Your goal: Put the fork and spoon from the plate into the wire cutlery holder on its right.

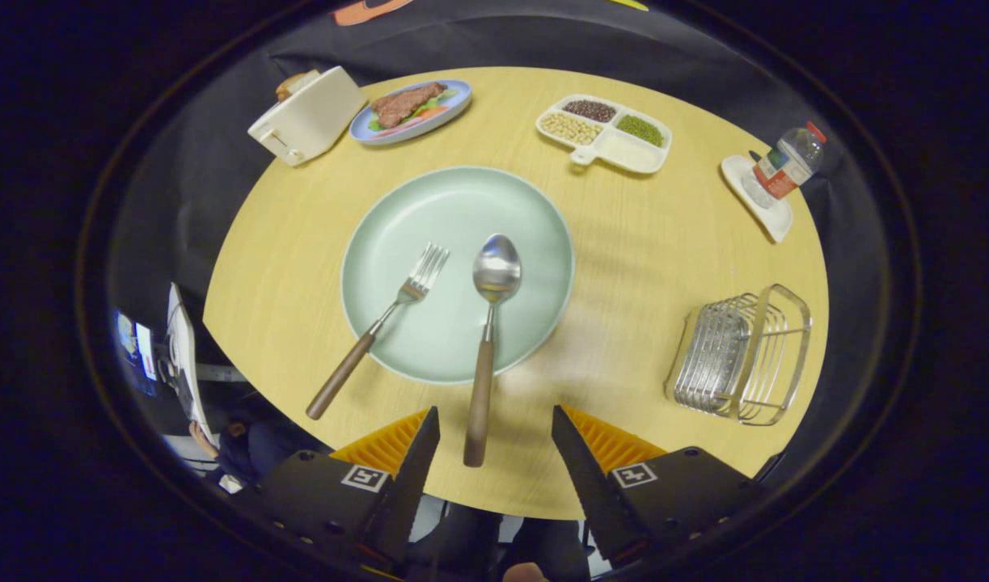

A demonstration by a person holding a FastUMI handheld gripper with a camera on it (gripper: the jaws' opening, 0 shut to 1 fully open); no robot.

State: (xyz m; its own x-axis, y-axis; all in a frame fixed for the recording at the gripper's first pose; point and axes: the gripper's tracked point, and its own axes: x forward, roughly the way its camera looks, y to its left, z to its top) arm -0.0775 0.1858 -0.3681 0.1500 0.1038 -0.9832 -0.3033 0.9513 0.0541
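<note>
spoon (488,323) handle between spread tool (494,424) fingers

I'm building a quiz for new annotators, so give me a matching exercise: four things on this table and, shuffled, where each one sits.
Things:
1. spoon
2. fork
3. wire cutlery holder
4. toaster

Places:
A. beside the blue plate of food
B. on the green plate, handle ending between the open gripper fingers
C. right of the green plate
D. on the green plate, left of the spoon

Pairs: 1-B, 2-D, 3-C, 4-A
</note>
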